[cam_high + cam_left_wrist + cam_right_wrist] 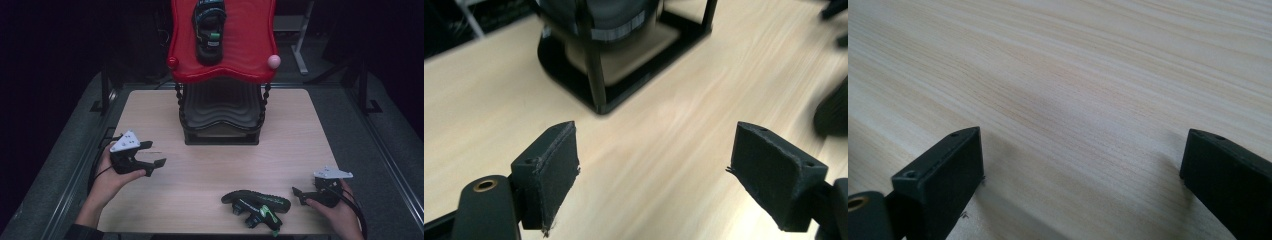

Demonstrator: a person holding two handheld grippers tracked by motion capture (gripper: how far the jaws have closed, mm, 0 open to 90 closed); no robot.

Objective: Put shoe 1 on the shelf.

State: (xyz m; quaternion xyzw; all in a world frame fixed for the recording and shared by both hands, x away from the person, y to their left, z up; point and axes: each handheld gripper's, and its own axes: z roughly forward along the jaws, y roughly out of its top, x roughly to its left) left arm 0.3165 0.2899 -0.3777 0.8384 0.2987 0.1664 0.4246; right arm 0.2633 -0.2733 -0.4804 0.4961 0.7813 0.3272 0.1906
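A black sandal with green and blue trim (257, 205) lies on its side near the front edge of the wooden table (300, 130). A matching sandal (209, 30) rests on the red top tier of a shoe rack (245, 45) at the table's back. My left gripper (157, 153) hovers at the left of the table, open with nothing between its pads (556, 165); it faces the rack's black base (624, 65). My right gripper (300, 194) sits low at the front right, just right of the near sandal, open over bare wood (1080, 160).
The rack has dark lower tiers (220, 107) under the red one, with a red knob (173, 62) and a pink knob (274, 61) at its front corners. A dark shape (831, 112) shows at the right edge of the left gripper view. Dark floor surrounds the table.
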